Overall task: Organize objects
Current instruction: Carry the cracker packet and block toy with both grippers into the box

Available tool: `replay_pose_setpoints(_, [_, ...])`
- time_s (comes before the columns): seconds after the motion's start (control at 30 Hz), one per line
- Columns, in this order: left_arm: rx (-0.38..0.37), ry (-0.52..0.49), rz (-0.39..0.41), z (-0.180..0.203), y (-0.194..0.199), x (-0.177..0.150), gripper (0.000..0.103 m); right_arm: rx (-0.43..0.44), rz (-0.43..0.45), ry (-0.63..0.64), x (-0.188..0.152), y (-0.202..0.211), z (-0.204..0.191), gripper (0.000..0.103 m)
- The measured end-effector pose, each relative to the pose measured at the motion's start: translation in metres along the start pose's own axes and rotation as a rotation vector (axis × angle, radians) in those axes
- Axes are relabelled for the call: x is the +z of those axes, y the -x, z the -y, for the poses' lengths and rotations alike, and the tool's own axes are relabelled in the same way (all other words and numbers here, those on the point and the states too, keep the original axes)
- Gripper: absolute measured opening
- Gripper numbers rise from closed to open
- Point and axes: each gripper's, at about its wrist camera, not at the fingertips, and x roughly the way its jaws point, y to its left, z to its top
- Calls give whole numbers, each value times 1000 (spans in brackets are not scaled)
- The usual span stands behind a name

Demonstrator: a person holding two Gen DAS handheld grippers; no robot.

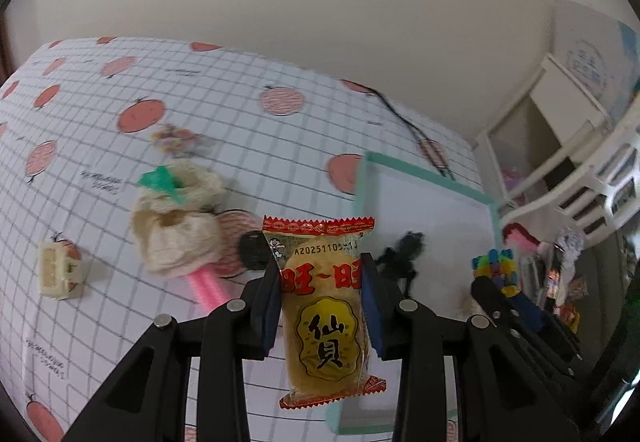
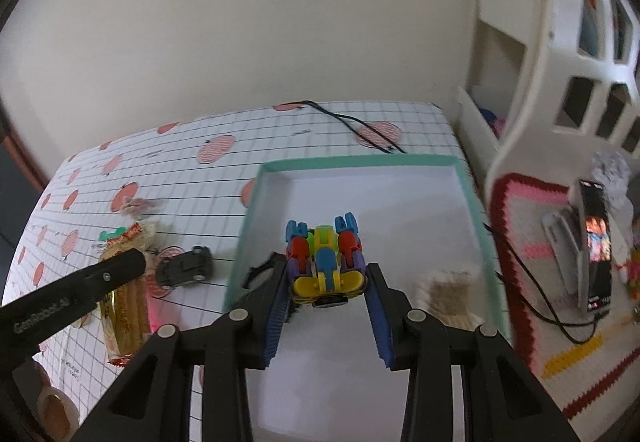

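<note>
left gripper [image 1: 322, 278]: fingers clamped on yellow rice cracker packet with red crimped ends [image 1: 326, 306], centre frame, held above the bench
right gripper [image 2: 327, 282]: fingers closed on multicoloured plastic block toy [image 2: 324, 266], over white shallow box with teal rim [image 2: 360, 162]
bench [image 1: 100, 102]: black toy car [image 2: 185, 267] left of box

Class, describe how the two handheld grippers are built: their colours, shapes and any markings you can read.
Both the left gripper and the right gripper have matte black angular linkage arms joined by round silver pivot pins. Their jaws carry blue pads; on the right gripper the pads are visibly ribbed. In the right wrist view, pale lettering on the left gripper's black side reads roughly "GenRobot.AI". No cables or sleeves show.
</note>
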Motion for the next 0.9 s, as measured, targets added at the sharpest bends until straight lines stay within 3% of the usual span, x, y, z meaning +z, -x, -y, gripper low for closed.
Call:
replay_pose_setpoints(0.43, [-118,-61,-94,43,-21,-19,37,-42,-91,-31,-15,-3,34,40])
replay_pose_setpoints(0.9, [-99,-112,-196,64,-53,-34,38,-32,-234,-8,-37,-18,45,40])
